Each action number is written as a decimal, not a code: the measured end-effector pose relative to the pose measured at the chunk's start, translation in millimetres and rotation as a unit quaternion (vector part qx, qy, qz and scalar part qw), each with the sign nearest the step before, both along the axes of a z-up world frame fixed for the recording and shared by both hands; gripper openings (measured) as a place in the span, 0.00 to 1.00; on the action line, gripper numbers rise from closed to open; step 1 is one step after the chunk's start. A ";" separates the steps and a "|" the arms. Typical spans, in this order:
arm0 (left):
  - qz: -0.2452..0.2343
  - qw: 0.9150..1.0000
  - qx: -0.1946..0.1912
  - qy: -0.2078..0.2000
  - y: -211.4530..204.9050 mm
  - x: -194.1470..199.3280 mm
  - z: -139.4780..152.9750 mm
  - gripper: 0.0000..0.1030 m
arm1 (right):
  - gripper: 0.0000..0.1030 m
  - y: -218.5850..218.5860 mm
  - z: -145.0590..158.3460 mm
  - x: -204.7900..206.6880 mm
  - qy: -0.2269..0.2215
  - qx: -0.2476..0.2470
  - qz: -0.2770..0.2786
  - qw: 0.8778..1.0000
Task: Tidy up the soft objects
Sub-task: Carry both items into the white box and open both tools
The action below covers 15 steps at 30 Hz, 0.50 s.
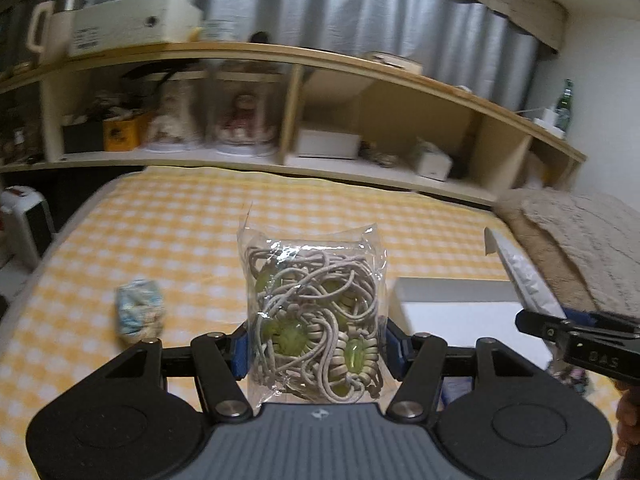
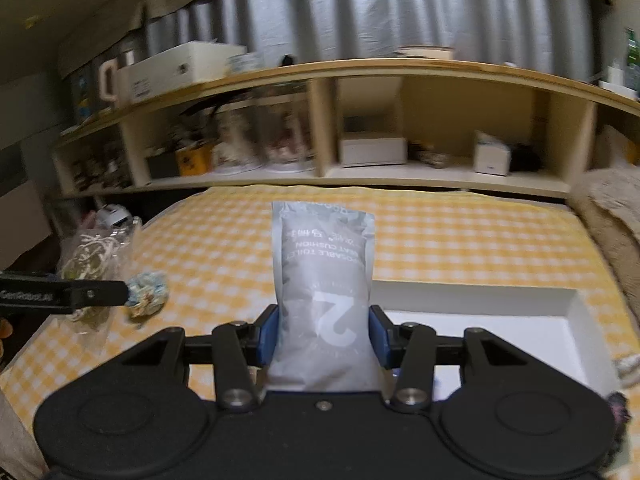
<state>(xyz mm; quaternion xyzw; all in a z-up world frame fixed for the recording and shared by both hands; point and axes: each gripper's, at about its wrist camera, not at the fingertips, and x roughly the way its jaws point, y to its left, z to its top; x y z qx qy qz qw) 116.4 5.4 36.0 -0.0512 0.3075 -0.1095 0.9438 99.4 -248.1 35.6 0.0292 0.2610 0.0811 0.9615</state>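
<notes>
A clear bag of cords (image 1: pixel 316 320) is clamped upright between the blue pads of the left gripper (image 1: pixel 316 346), held above the yellow checked bed (image 1: pixel 180 232). A grey pouch (image 2: pixel 324 292) is pinched likewise by the right gripper (image 2: pixel 323 334), its pads closed against both sides, above the near edge of a white tray (image 2: pixel 560 320) that lies on the bed. A small blue-and-white bundle (image 1: pixel 140 312) is seen on the cover to the left. Beyond the bed, a wooden shelf (image 1: pixel 320 60) is filled with boxes.
</notes>
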 end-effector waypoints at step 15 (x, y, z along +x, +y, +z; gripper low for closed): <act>-0.108 0.990 -0.077 0.055 -119.4 20.7 -13.0 0.60 | 0.47 -116.6 -18.4 -5.7 0.077 0.027 -0.104 0.991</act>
